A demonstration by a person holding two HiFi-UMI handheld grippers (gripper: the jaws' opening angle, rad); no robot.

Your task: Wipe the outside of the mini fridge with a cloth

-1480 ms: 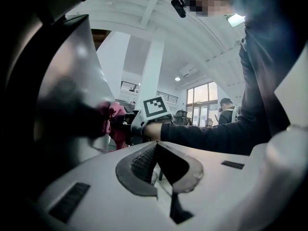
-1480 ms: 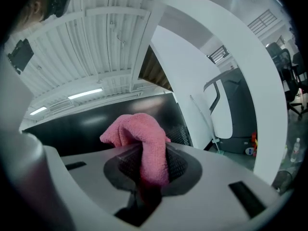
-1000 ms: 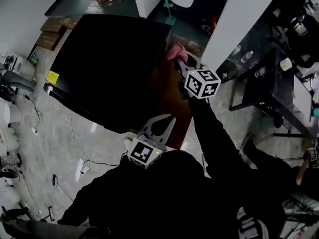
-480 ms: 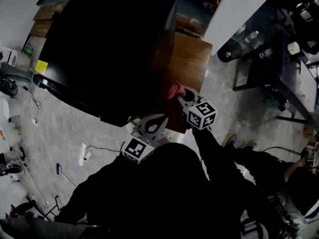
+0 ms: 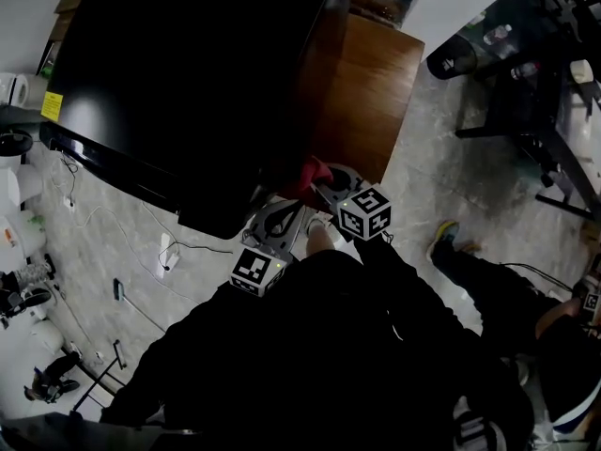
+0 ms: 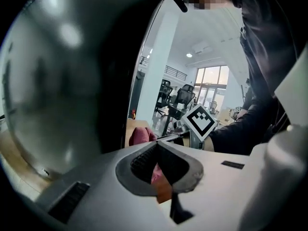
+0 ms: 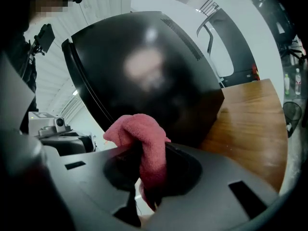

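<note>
**A:** Cloth, where is it?

**B:** The crumpled pink terry cloth (image 7: 143, 131) is clamped in the right gripper (image 7: 153, 150). The jaws are closed on its middle, with a bunched fold standing above them and a tail hanging below.

**A:** And relative to the fridge?

**B:** The tall glossy black mini fridge (image 5: 188, 83) fills the upper left of the head view. The cloth sits low at its near right corner, close against the dark side wall (whether it actually touches, I cannot tell). A brown wooden counter (image 5: 380, 83) lies just beside that wall, and the cloth is over its near edge.

**A:** Left gripper?

**B:** The left gripper (image 5: 289, 212) is just left of the right one, nearly alongside it, at the fridge's near corner. In its own view the jaws meet at the tips and grip nothing. The fridge's shiny front curves past on the left, and the cloth and the right gripper's marker cube show beyond the tips.

**A:** Surroundings?

**B:** A pale grey tiled floor (image 5: 122, 242) with loose white cables. Dark sleeves run from both grippers back toward the camera.
</note>
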